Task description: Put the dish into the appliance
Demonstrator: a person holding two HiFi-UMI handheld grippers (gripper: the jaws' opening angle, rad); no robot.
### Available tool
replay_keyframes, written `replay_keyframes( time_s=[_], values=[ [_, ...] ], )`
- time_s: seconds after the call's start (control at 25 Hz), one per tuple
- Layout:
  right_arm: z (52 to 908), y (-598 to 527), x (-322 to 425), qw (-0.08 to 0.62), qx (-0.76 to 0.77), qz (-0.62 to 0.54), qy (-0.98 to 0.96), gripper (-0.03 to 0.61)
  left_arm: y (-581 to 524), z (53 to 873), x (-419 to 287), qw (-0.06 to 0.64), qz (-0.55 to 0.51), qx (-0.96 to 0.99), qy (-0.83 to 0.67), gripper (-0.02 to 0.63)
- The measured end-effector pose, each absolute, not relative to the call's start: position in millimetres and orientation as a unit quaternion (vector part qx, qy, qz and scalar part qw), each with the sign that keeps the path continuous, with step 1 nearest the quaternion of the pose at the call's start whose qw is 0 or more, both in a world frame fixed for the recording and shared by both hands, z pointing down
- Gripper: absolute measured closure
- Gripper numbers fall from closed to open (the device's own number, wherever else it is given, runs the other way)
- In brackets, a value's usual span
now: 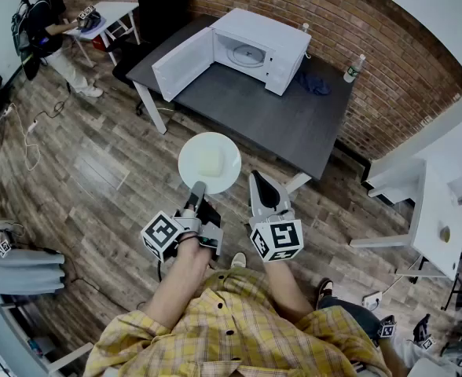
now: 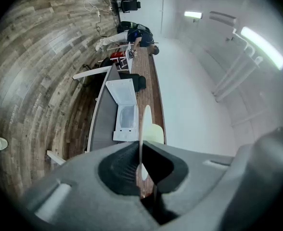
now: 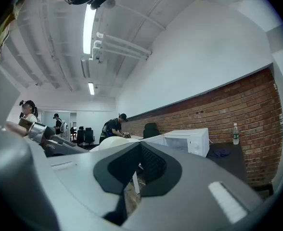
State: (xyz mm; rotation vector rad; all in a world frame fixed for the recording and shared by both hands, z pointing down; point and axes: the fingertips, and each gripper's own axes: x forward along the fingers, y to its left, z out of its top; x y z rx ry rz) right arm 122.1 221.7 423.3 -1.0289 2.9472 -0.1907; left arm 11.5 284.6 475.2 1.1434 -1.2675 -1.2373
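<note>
1. My left gripper [image 1: 195,192] is clamped on the near rim of the dish [image 1: 209,162], a round white plate; in the left gripper view its fingers [image 2: 113,170] are pressed onto the plate's thin edge [image 2: 142,126], which runs straight up between them
2. The dish sits roughly level in the air over the wooden floor [image 1: 97,171], short of the worktop [image 1: 286,120] and touching nothing but my left fingers
3. A pale squarish piece [image 1: 211,162] lies in the middle of the dish
4. My right gripper [image 1: 258,179] hangs just beside the dish's right edge, apart from it; its fingers [image 3: 156,165] are together with nothing between them
5. The appliance, a white microwave [image 1: 282,49], stands on the far part of the dark grey worktop by the brick wall [image 1: 372,22], well apart from the dish
6. Its door [image 1: 182,63] is swung wide open to the left and the round turntable [image 1: 248,53] shows inside
7. A blue cloth [image 1: 316,83] and a clear bottle [image 1: 355,67] are on the worktop to the right of the microwave
</note>
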Motion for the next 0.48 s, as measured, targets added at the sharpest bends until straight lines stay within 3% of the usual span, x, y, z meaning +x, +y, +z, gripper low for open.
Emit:
replay_keyframes(
  time_s=[0.48],
  values=[
    [430.8,198.1,145.1,0.011,-0.315,-0.076,0.946,0.577,265.2,472.9,36.9,0.487,-0.520,0.460,-0.529,0.606]
  ],
)
